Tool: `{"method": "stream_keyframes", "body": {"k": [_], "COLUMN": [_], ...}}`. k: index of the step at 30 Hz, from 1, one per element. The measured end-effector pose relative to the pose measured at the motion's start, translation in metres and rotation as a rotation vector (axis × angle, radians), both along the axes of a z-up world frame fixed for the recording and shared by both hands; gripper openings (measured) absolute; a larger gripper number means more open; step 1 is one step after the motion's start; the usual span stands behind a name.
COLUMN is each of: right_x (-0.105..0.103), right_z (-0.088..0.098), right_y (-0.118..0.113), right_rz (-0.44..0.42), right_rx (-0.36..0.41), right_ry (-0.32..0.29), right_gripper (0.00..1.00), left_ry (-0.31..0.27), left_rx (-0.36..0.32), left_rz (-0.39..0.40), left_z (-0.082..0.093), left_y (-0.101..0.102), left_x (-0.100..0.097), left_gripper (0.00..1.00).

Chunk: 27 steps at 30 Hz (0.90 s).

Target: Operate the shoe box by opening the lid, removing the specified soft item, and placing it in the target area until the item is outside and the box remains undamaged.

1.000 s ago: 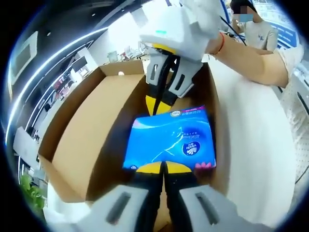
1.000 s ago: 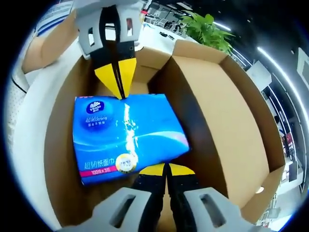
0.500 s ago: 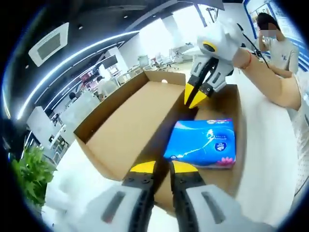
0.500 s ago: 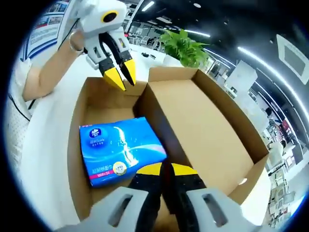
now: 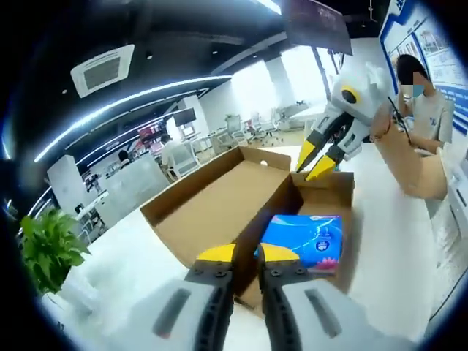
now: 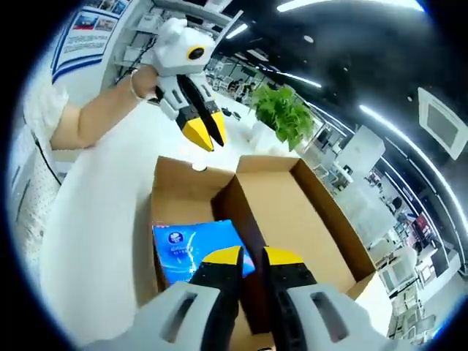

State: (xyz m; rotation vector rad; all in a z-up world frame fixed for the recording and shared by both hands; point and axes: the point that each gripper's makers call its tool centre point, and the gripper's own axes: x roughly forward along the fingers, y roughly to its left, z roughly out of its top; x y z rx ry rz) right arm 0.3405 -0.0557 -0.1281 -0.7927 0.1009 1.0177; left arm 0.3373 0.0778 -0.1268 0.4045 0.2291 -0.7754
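Observation:
An open cardboard shoe box (image 5: 322,191) lies on the white table, its lid (image 5: 219,212) folded back flat beside it. A blue tissue pack (image 5: 307,238) rests inside the box. My left gripper (image 5: 248,254) hovers above the near side of the box, jaws a narrow gap apart and holding nothing. My right gripper (image 5: 314,162) hangs over the far end, tips slightly apart. In the right gripper view the pack (image 6: 191,245) sits in the box (image 6: 175,175) just beyond my right gripper (image 6: 252,257), with the lid (image 6: 292,212) to its right. The left gripper (image 6: 206,130) floats above the far end, held by a hand.
White tabletop (image 5: 395,219) surrounds the box (image 6: 95,205). A potted green plant (image 5: 47,248) stands past the lid side (image 6: 281,113). A person (image 5: 420,102) stands by the table's edge. Office desks and chairs fill the background.
Both grippers have risen out of the box and away from the tissue pack. Their jaws, closed a second ago, now stand slightly apart. The pack stays in the box.

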Motion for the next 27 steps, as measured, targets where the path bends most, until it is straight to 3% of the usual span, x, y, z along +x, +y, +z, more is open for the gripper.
{"method": "stream_keyframes", "body": {"k": [3, 6, 13, 18, 22, 27], "right_x": [-0.02, -0.034, -0.046, -0.073, -0.073, -0.058], "right_z": [0.019, 0.026, 0.028, 0.015, -0.004, -0.032], "right_y": [0.007, 0.009, -0.026, -0.04, -0.055, -0.069], "right_rz": [0.079, 0.131, 0.085, 0.117, 0.094, 0.039], "right_rx": [0.079, 0.156, 0.232, 0.359, 0.35, 0.36], "right_ry": [-0.005, 0.036, -0.002, 0.108, 0.08, 0.103], "right_gripper": [0.11, 0.13, 0.19, 0.21, 0.25, 0.27], "left_ry": [-0.031, -0.056, -0.078, -0.068, -0.053, -0.052], "left_rx": [-0.027, -0.059, -0.18, -0.226, -0.246, -0.276], "left_rz": [0.019, 0.034, 0.042, 0.046, 0.05, 0.049], "left_z": [0.005, 0.01, 0.01, -0.002, -0.013, -0.022], "left_y": [0.01, 0.019, 0.028, 0.032, 0.037, 0.042], "left_x": [-0.009, -0.02, -0.039, -0.045, -0.049, -0.051], "left_gripper": [0.12, 0.12, 0.14, 0.15, 0.16, 0.17]}}
